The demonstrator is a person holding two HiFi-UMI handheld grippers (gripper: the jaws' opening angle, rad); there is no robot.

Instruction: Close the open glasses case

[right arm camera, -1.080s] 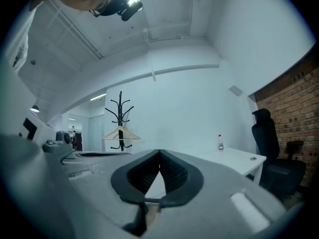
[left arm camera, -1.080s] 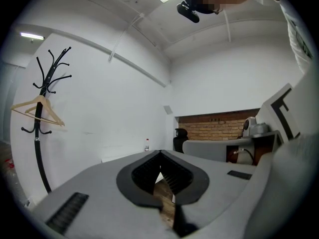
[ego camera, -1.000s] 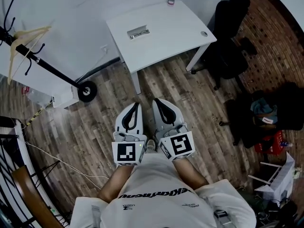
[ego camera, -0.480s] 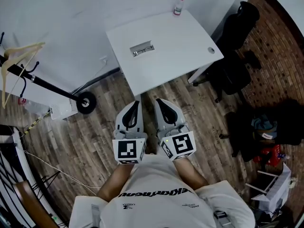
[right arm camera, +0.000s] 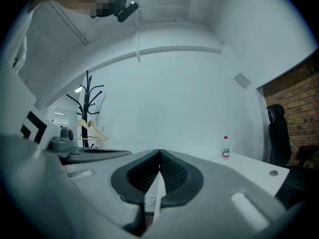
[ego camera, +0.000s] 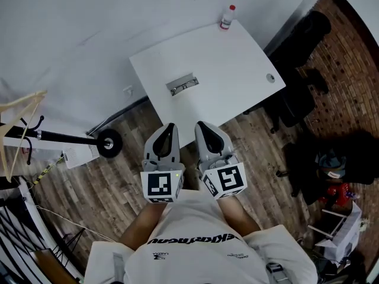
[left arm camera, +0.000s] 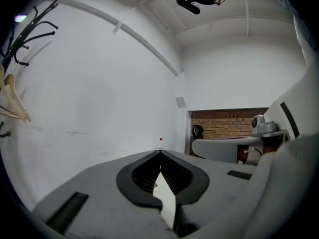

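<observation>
The glasses case [ego camera: 183, 84] lies open on the white table [ego camera: 237, 81], a small grey shape near the table's middle. Both grippers are held side by side at the person's waist, short of the table's near edge. My left gripper [ego camera: 170, 126] is shut with nothing between its jaws, which meet at the tip [left arm camera: 160, 152]. My right gripper [ego camera: 200, 124] is shut and empty as well, its jaws touching at the tip [right arm camera: 159, 152]. Neither gripper view shows the case.
A small bottle with a red cap [ego camera: 227, 18] stands at the table's far corner. A black office chair [ego camera: 299, 58] is to the right of the table. A scooter wheel [ego camera: 109, 142] and a coat rack with a hanger [ego camera: 21, 120] are on the left, over wooden floor.
The person has walked closer to the table, which now sits lower and larger in the head view. Both grippers stay shut and side by side.
</observation>
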